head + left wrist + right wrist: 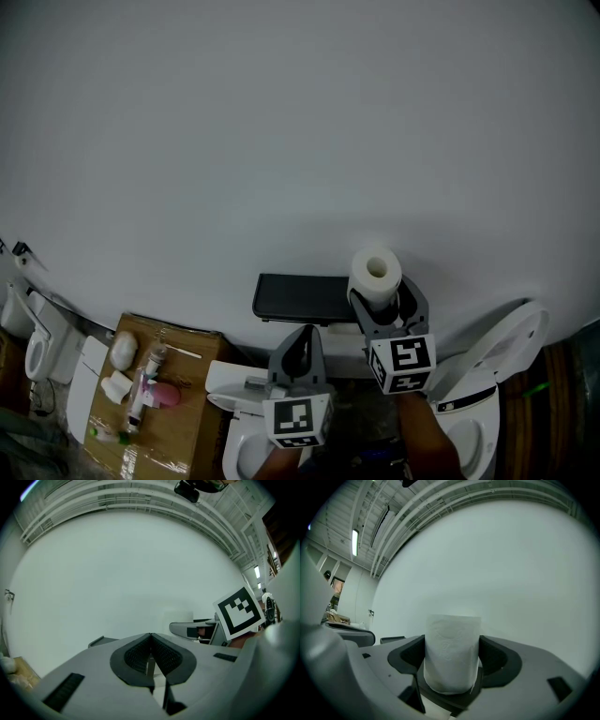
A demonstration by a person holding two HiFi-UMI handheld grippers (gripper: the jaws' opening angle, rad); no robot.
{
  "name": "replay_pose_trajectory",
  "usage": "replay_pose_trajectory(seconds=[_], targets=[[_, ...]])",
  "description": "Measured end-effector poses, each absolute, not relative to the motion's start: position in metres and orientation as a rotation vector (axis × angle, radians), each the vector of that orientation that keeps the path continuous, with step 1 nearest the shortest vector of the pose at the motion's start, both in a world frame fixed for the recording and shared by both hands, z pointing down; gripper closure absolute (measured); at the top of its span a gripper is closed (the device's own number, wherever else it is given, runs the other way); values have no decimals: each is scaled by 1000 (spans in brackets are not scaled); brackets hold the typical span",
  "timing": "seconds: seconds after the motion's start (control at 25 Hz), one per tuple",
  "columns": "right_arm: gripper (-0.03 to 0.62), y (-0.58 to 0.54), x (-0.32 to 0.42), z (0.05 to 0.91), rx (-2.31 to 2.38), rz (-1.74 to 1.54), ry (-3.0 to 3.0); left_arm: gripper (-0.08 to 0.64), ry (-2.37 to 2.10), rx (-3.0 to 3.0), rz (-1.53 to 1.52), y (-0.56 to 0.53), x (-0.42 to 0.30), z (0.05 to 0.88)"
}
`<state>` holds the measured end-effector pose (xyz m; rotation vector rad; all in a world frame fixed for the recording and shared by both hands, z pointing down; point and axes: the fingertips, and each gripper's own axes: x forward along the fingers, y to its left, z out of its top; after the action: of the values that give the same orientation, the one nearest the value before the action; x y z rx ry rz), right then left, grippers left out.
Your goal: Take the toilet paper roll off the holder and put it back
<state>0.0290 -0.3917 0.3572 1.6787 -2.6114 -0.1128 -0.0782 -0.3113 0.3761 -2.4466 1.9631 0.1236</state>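
A white wall (pixel 281 141) fills most of the head view. Below it, a brown box (pixel 192 398) with small bottles stands at the left, and a toilet (pixel 487 375) with its lid raised at the right. A black holder (pixel 300 298) sits on the wall. The left tongs (pixel 151 641) are closed and empty. The right tongs (pixel 452 656) grip the roll (pixel 452 651), which stands upright at the holder's right end.
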Motion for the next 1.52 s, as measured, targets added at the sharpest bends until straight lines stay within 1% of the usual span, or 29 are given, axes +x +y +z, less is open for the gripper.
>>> replay_pose_trajectory(seconds=[0.52, 0.76, 1.0, 1.24, 1.52], targets=[[227, -369, 43, 315, 1698, -220, -2647, 545, 1962, -2436, 132, -312, -76, 372], [227, -347, 49, 302, 1672, -200, -2711, 545, 1941, -2427, 130, -309, -71, 368], [227, -332, 58, 306, 1669, -191, -2708, 545, 1927, -2435, 149, -309, -64, 363], [227, -316, 66, 318, 1673, -161, -2682, 545, 1918, -2430, 103, -308, -62, 368], [227, -295, 74, 354, 1649, -66, -2655, 545, 1910, -2433, 125, -302, -57, 364]])
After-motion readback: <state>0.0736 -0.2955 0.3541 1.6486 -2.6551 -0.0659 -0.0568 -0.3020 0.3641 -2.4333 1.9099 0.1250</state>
